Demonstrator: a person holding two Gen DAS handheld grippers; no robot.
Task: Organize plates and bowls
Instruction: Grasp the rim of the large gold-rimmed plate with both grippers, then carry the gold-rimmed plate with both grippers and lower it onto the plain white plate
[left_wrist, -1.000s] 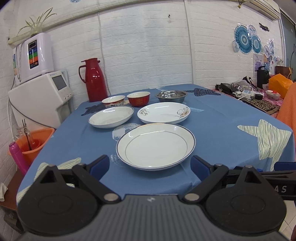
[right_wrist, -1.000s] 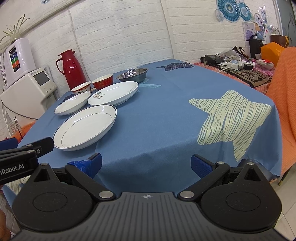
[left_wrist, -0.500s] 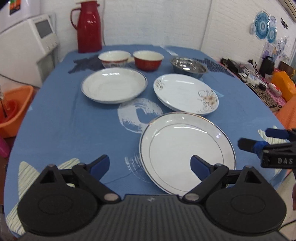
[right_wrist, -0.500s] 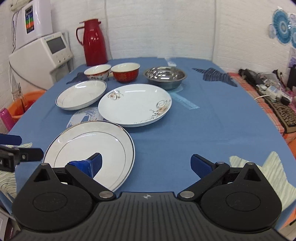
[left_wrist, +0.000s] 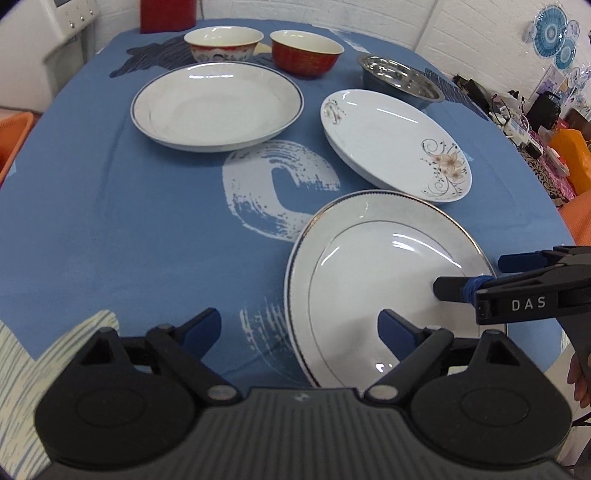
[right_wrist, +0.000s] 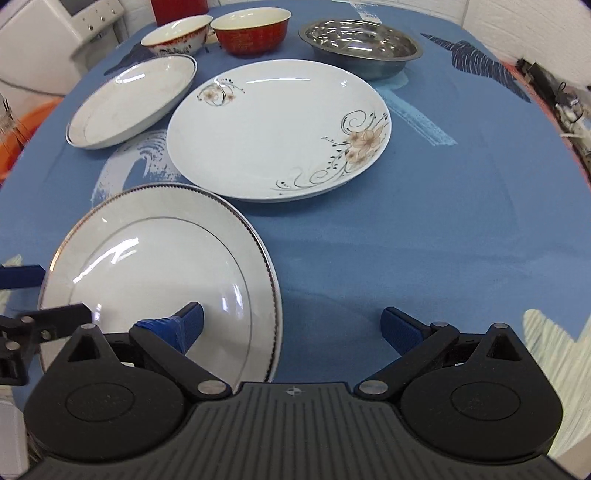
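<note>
Over the rimmed plate (left_wrist: 369, 280), both grippers gape; only the left view shows fingertips (left_wrist: 580, 384).

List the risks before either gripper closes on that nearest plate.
1. The gold-rimmed plate lies at the table's near edge; a nudge from the open right gripper or left gripper could push it off.
2. Its rim nearly meets the floral plate; a tilted lift could knock the two together.
3. The glazed rim looks slippery for the fingers.
</note>
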